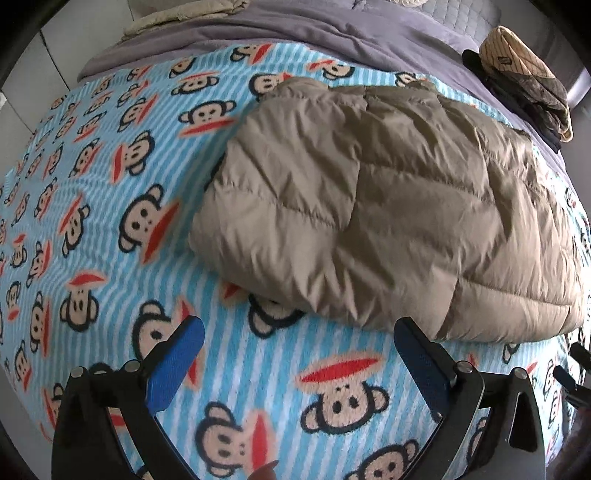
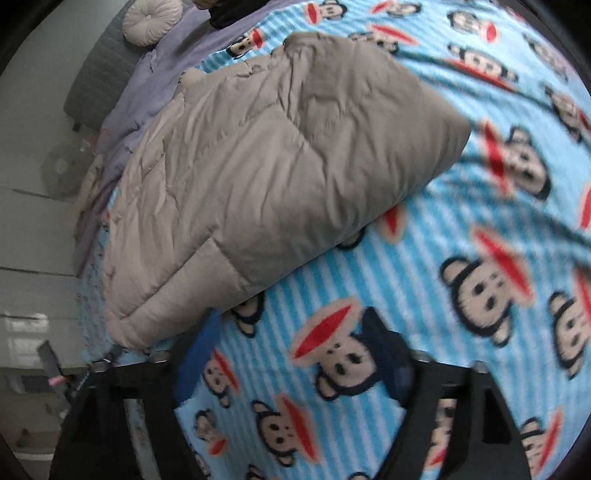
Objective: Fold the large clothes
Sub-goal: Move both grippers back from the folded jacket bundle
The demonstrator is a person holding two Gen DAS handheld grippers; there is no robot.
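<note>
A tan quilted puffer jacket (image 1: 388, 206) lies folded into a thick rectangle on a blue striped monkey-print blanket (image 1: 110, 184). My left gripper (image 1: 299, 332) is open and empty, hovering just short of the jacket's near edge. In the right wrist view the same jacket (image 2: 266, 177) lies up and left of my right gripper (image 2: 291, 332), which is open and empty over the blanket (image 2: 461, 229), near the jacket's lower corner.
A stack of folded clothes (image 1: 524, 81) sits at the far right on the purple bedspread (image 1: 295, 33). A round cushion (image 2: 151, 20) and grey headboard (image 2: 99, 77) lie at the bed's end. The bed's edge and floor (image 2: 33, 221) are at left.
</note>
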